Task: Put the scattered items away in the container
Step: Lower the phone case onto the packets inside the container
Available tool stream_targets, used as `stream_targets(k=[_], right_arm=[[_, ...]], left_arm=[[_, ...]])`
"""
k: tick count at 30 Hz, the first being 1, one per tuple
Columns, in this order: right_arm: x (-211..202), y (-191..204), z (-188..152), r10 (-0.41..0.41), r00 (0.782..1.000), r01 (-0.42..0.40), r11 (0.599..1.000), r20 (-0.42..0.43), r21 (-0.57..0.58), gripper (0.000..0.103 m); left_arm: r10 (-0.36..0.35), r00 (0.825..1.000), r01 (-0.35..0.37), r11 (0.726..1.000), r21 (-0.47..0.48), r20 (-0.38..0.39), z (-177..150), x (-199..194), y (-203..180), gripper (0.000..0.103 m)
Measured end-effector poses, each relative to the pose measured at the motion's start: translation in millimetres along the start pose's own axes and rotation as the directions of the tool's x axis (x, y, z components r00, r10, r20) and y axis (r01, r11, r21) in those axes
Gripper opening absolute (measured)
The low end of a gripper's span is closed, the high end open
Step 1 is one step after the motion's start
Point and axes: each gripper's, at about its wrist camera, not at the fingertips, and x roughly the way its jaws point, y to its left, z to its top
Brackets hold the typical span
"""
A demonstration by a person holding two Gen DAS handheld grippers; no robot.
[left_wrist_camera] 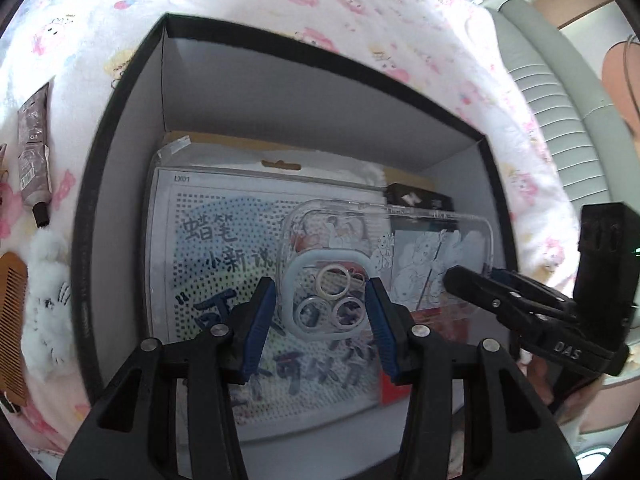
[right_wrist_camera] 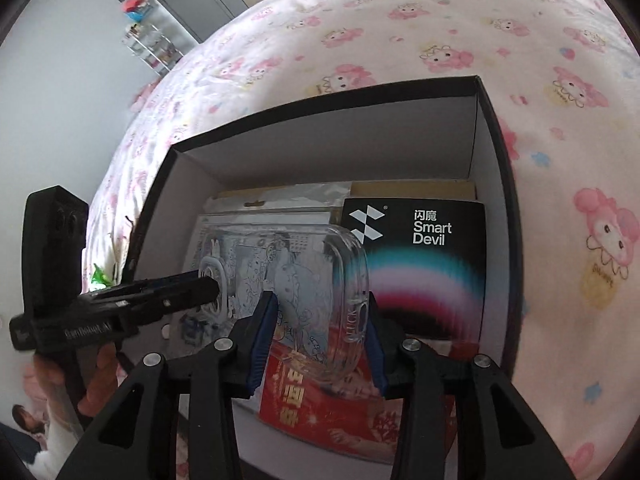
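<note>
A clear phone case [left_wrist_camera: 420, 248] [right_wrist_camera: 304, 264] hangs level just above the contents of the black box [left_wrist_camera: 120, 92] [right_wrist_camera: 500, 160] with white inner walls. My left gripper [left_wrist_camera: 320, 300] is shut on its camera end, the lens rings between the blue pads. My right gripper [right_wrist_camera: 320, 312] is shut on the opposite rounded end. Each gripper shows in the other's view: the right gripper [left_wrist_camera: 472, 278] at the case's right end, the left gripper [right_wrist_camera: 212, 286] by the camera ring. Under the case lie a dotted printed pack [left_wrist_camera: 224, 240], a black Smart Devil carton [right_wrist_camera: 428, 248] and a red packet [right_wrist_camera: 320, 400].
The box sits on a bed with a pink cartoon sheet [right_wrist_camera: 440, 40]. Left of the box lie a grey tube [left_wrist_camera: 34, 152], a white plush toy [left_wrist_camera: 48, 312] and a wooden comb [left_wrist_camera: 12, 320]. A grey padded bed edge [left_wrist_camera: 560, 100] runs at the right. A hand [right_wrist_camera: 60, 380] holds the left gripper.
</note>
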Motion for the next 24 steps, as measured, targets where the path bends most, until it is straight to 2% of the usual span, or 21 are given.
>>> stream_targets(k=[8,15,19,21,24], right_arm=[[-1,2,-5,-0.056,0.998,0.056,0.998,0.019,-0.029,0.037],[-17,3,-8,-0.099,0.99,0.102,0.994,0.099,-0.032,0.037],[-28,0,-4,-0.159,0.973,0.163,0.987,0.167,-0.011,0.037],[-33,-4,-3,-0.148,0.971,0.151,0.989,0.186,0.001,0.037],[-28,-3,-3,-0.127,0.978,0.131,0.991,0.164,-0.009,0.037]], left_arm=[[-0.015,1.0,0.015,1.0,-0.004,0.006,0,-5,6,0.046],[-0.013,1.0,0.013,1.0,0.009,0.017,-3,-7,6,0.046],[-0.031,0.999,0.03,1.0,0.006,0.023,-2,-3,4,0.046],[-0.036,0.999,0.036,0.999,0.004,0.026,-2,-2,4,0.046],[-0.047,0.998,0.048,0.999,-0.01,0.046,-2,-5,6,0.046]])
